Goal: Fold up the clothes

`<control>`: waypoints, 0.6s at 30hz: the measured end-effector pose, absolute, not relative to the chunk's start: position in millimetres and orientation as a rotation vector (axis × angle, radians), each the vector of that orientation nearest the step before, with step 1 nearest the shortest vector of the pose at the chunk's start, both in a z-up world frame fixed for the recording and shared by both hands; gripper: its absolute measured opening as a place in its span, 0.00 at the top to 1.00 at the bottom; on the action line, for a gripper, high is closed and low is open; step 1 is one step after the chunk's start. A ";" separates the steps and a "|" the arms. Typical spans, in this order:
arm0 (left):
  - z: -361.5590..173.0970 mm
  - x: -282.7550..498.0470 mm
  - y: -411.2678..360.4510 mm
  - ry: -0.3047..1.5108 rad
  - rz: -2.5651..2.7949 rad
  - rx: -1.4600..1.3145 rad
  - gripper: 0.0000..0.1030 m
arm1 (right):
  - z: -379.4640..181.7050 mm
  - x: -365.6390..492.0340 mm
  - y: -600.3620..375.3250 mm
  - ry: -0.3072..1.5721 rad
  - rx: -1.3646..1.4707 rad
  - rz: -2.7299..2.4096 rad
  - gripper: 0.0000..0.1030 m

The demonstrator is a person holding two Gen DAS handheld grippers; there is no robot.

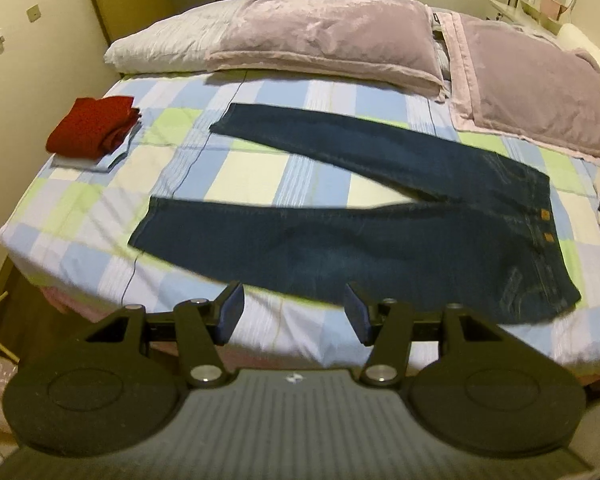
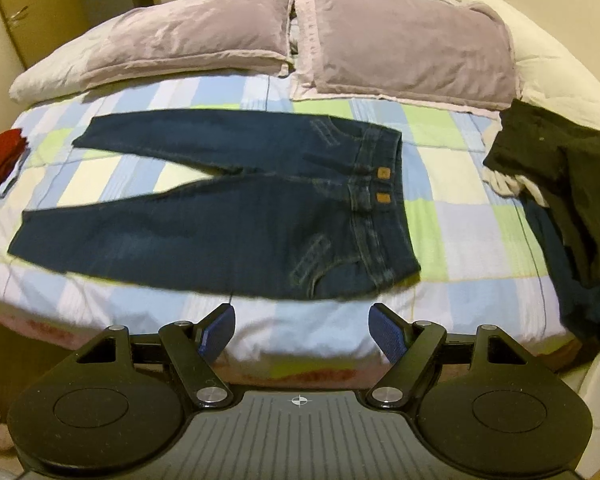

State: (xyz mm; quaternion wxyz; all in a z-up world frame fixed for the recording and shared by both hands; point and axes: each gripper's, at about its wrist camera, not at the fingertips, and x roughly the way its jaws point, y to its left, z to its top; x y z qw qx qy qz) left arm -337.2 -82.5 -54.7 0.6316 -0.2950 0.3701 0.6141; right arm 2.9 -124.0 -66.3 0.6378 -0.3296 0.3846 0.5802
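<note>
Dark blue jeans (image 1: 360,216) lie flat on the checked bedsheet (image 1: 84,216), legs spread toward the left, waistband with two tan patches at the right. The same jeans (image 2: 228,216) fill the middle of the right wrist view. My left gripper (image 1: 294,308) hovers over the bed's near edge, just short of the lower leg, open with nothing between its blue pads. My right gripper (image 2: 302,328) hangs over the near edge below the jeans' seat, open and empty too.
A folded red garment (image 1: 92,128) rests on a folded pale one at the far left. A heap of black and dark clothes (image 2: 564,184) lies at the right edge. Two mauve pillows (image 1: 320,36) line the headboard side. A door and wall stand left of the bed.
</note>
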 end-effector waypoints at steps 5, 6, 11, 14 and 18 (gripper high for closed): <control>-49.9 -347.1 -24.5 0.858 1.370 -0.652 0.50 | -61.9 1.6 -80.2 0.899 -0.705 1.273 0.26; -48.7 -349.7 -12.8 0.852 1.365 -0.649 0.50 | -60.4 1.8 -72.4 0.907 -0.686 1.268 0.26; -51.0 -364.6 37.0 0.810 1.331 -0.628 0.49 | -57.8 4.1 -37.7 0.916 -0.618 1.221 0.26; -60.9 -370.5 59.7 0.800 1.298 -0.620 0.49 | -62.4 6.7 -23.8 0.897 -0.574 1.190 0.26; -75.2 -370.0 81.7 0.807 1.251 -0.663 0.49 | -76.5 14.0 -18.8 0.918 -0.518 1.146 0.26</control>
